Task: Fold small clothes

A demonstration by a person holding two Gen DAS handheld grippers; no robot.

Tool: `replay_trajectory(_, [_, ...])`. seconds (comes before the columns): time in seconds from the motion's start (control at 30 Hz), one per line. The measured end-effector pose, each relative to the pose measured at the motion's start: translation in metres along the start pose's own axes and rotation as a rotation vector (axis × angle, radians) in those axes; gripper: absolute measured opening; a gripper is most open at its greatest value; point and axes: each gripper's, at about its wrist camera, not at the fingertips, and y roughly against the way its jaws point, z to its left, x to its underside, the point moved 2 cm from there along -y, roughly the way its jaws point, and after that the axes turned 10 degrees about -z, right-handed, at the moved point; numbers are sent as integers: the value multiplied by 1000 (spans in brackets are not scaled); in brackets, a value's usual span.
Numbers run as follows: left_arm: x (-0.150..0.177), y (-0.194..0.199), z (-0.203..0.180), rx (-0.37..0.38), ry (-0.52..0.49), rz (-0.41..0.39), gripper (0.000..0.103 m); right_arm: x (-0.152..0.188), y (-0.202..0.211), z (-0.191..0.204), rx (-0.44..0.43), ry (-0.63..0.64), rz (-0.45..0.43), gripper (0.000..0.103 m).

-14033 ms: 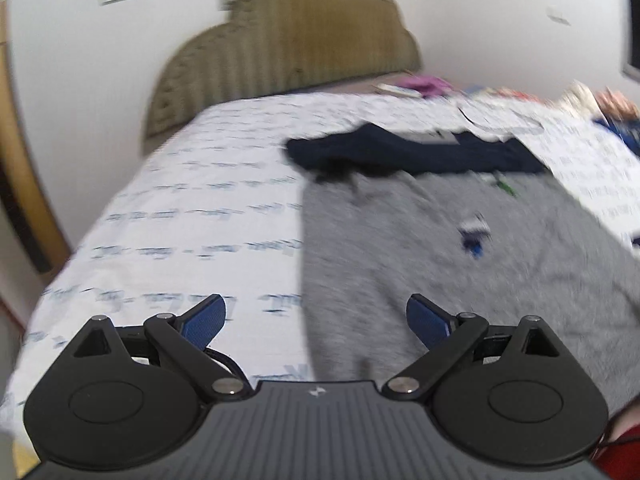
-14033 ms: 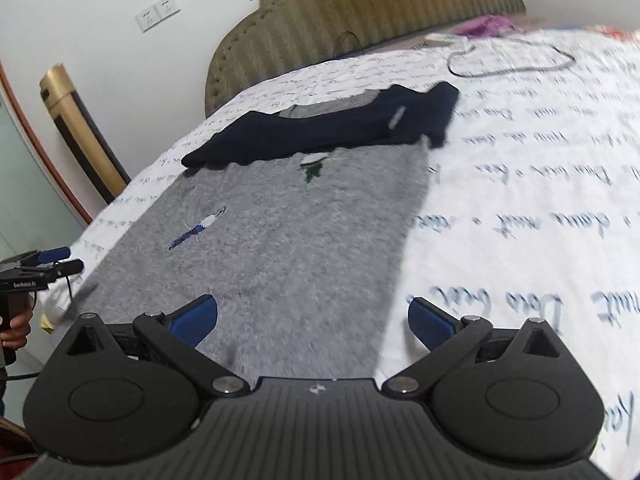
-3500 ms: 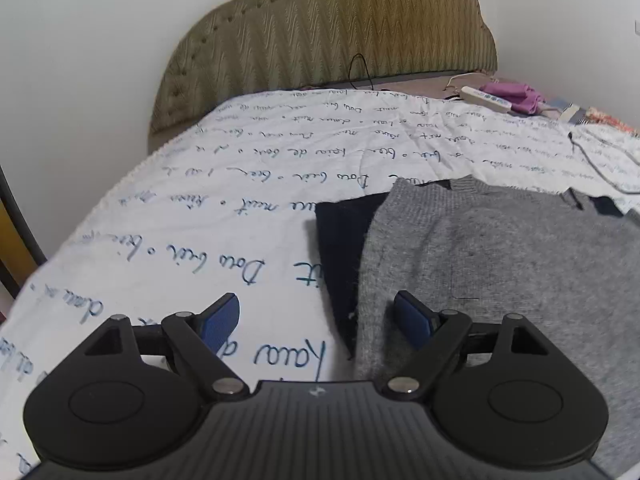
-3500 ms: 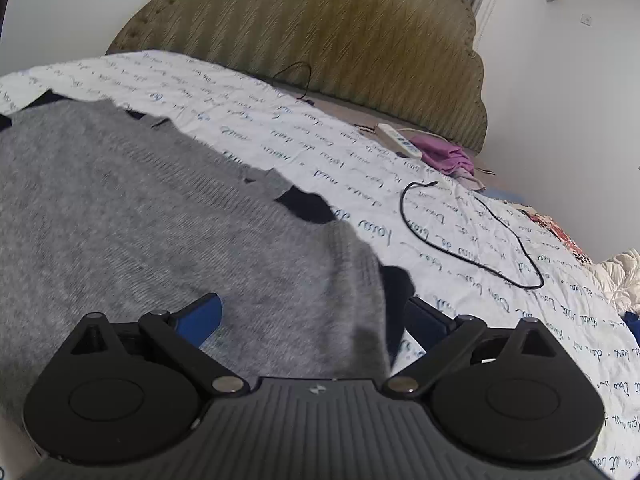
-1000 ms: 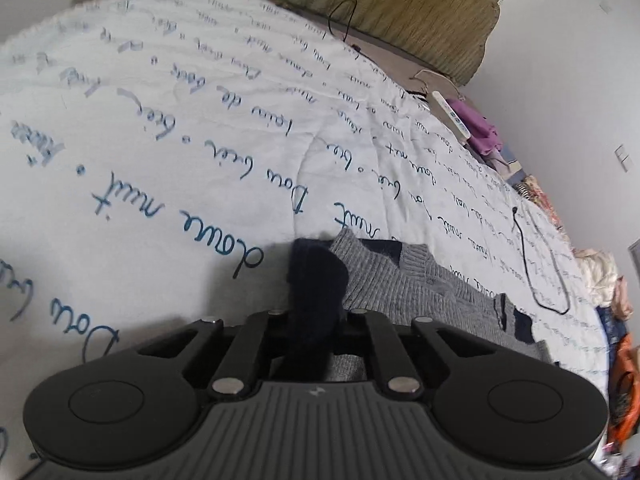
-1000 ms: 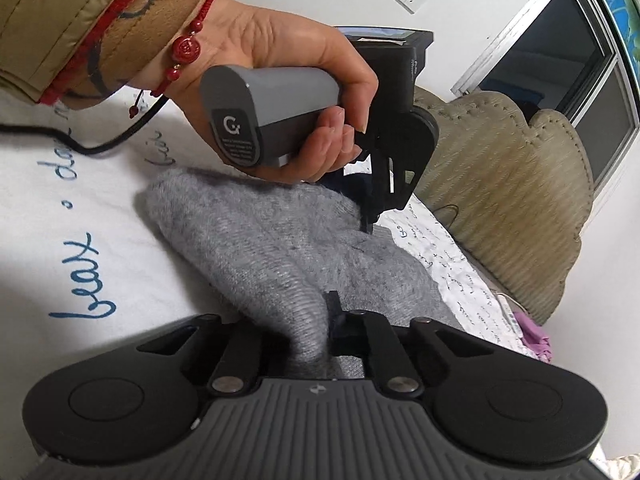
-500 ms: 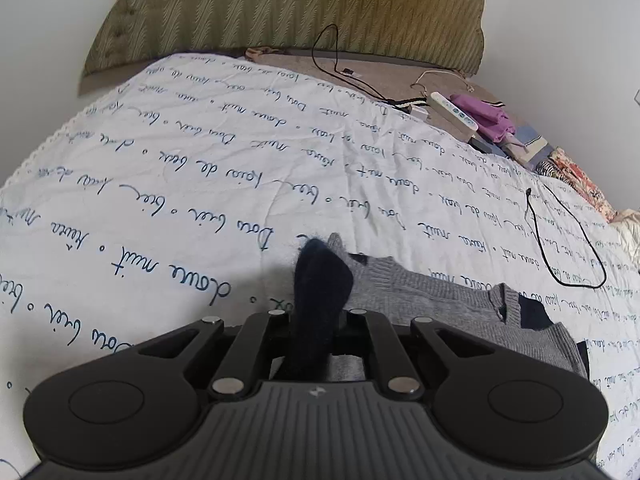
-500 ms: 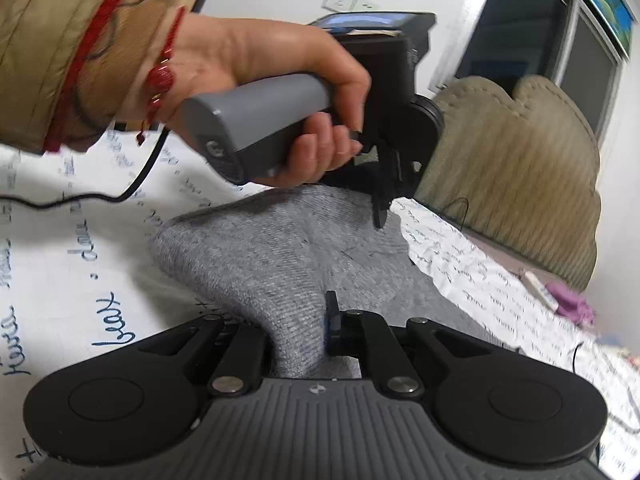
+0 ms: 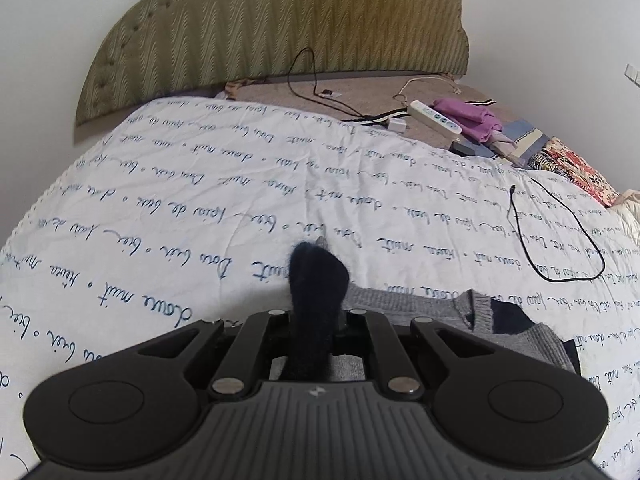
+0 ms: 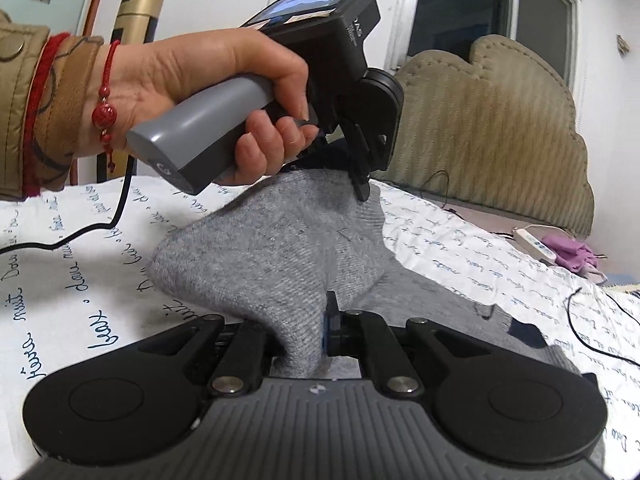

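Note:
A grey sweater (image 10: pixel 272 248) with navy parts lies on the white bedcover (image 9: pixel 160 216), one edge lifted off it. In the left wrist view my left gripper (image 9: pixel 316 320) is shut on a navy fold of the sweater (image 9: pixel 316 276), and the grey collar area (image 9: pixel 404 304) lies flat just beyond. In the right wrist view my right gripper (image 10: pixel 320 332) is shut on the raised grey edge. A hand (image 10: pixel 208 80) holds the left gripper (image 10: pixel 360 190) above and beyond it, pinching the same edge, so the cloth hangs between the two.
A padded olive headboard (image 9: pixel 280 32) stands at the far end of the bed. A black cable loop (image 9: pixel 560 240) lies on the cover to the right. A power strip (image 9: pixel 436 120), purple cloth (image 9: pixel 472 120) and patterned fabric (image 9: pixel 572 168) sit near the far right corner.
Both grippers have risen with the sweater's edge still pinched. The left wrist view has rolled level and shows more of the bed; in the right view the lifted cloth stands higher.

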Motion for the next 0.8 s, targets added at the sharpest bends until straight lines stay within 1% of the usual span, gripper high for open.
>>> replay_trajectory(0.13, [0, 1, -19, -1, -17, -8, 8, 3, 13, -13, 15, -40, -6, 8])
replay_trajectory(0.4, [3, 2, -68, 32, -75, -16, 8, 13, 39, -40, 64, -101, -12, 8])
replay_trajectory(0.8, [21, -4, -161, 94, -182, -25, 8, 39, 79, -86, 143, -186, 1, 8])
